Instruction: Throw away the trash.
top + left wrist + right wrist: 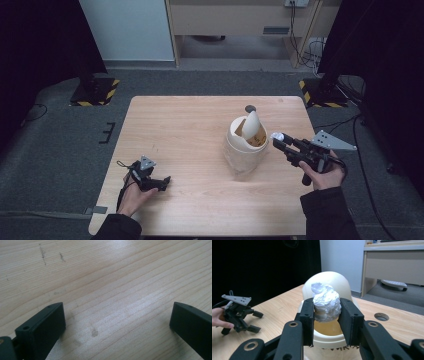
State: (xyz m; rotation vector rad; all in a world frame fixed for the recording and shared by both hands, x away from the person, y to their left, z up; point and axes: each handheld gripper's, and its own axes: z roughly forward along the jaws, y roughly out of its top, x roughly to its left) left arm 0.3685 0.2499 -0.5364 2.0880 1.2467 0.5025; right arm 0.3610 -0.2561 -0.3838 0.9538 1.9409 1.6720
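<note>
White paper wad [326,305] clamped in right gripper [327,315] beside bin [245,145].

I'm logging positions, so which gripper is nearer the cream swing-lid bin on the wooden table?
Right. The right gripper, clamping a crumpled white paper ball, is at the cream swing-lid bin's rim; the left gripper rests far across the wooden table.

Splayed left gripper [117,322] over wooden table [112,277]

Left claw [162,182] wide open, low; right claw [326,312] raised, clamped on something white.
</note>
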